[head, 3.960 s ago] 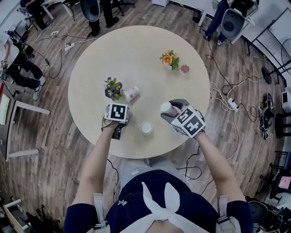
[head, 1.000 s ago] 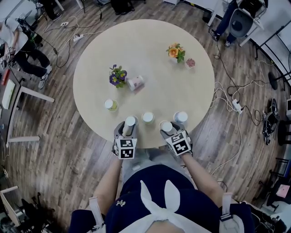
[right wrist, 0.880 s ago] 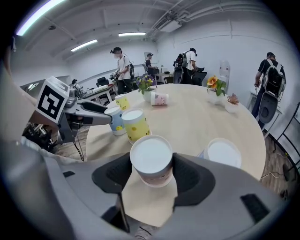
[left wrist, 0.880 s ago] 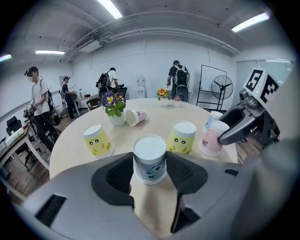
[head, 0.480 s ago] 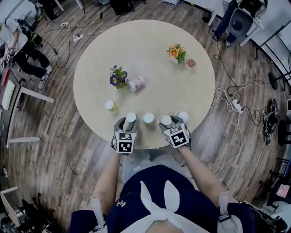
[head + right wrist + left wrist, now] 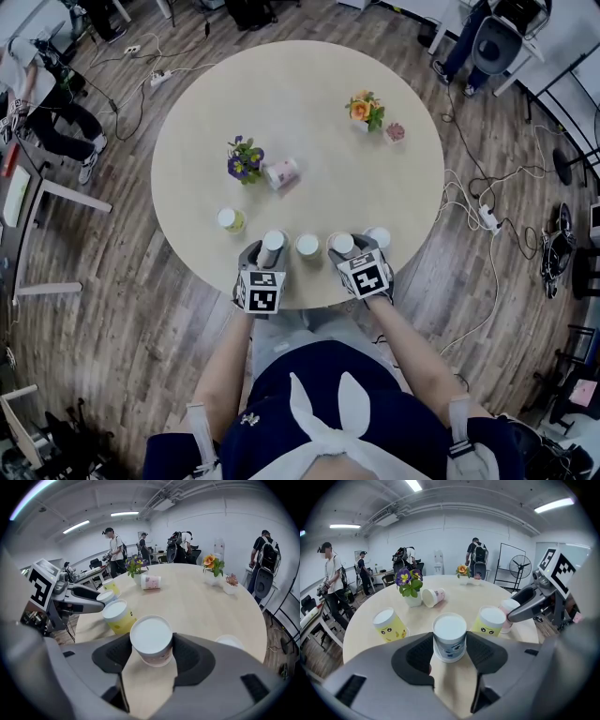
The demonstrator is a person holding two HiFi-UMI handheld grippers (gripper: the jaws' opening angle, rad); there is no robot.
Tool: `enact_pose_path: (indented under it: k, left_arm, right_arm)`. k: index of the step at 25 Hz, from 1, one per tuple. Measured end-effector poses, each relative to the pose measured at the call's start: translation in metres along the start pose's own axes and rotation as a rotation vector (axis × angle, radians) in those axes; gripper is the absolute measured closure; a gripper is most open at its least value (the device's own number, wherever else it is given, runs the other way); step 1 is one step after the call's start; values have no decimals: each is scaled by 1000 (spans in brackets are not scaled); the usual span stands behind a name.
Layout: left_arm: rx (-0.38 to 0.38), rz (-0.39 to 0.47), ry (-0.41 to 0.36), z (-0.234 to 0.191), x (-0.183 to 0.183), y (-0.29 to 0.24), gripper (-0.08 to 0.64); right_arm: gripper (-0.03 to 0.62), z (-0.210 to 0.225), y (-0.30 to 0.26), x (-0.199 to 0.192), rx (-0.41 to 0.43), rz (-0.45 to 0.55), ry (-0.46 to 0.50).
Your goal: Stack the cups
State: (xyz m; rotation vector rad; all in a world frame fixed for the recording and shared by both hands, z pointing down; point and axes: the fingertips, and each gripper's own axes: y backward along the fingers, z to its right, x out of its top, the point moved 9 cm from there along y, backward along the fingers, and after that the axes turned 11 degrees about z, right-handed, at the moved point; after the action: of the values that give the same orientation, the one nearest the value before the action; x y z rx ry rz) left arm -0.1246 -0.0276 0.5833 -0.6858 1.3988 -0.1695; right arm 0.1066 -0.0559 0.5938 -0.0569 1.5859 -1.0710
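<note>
Several paper cups stand upside down in a row near the table's near edge. My left gripper (image 6: 270, 253) (image 6: 449, 649) is shut on a blue-and-white cup (image 6: 274, 244) (image 6: 450, 637). My right gripper (image 6: 345, 251) (image 6: 151, 651) is shut on a pinkish cup (image 6: 342, 243) (image 6: 151, 639). A yellow face cup (image 6: 307, 246) (image 6: 490, 620) (image 6: 118, 616) stands between the two. Another yellow cup (image 6: 229, 219) (image 6: 389, 624) is left of the row, and a white cup (image 6: 377, 237) (image 6: 229, 641) is at the right end, partly hidden behind my right jaw.
A pink cup (image 6: 281, 172) (image 6: 432, 597) lies on its side beside a pot of purple flowers (image 6: 244, 157) (image 6: 410, 588). Orange flowers (image 6: 366, 108) and a small pink plant (image 6: 396, 131) stand at the far right of the round table (image 6: 309, 84). People and chairs surround it.
My right gripper has carried its cup a little farther onto the table, into line with the other cups. The left gripper and its cup have hardly moved.
</note>
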Motion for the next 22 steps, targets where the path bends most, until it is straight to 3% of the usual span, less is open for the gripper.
enact_pose_path:
  k: [17,22]
  left_arm:
    - [-26,0,27,14,-2,1,328]
    - [-33,10,82,14,-4,-1,316]
  right_arm:
    - [318,-7,-4,2,17,12,7]
    - [275,-9,-3,2,44,16,-10]
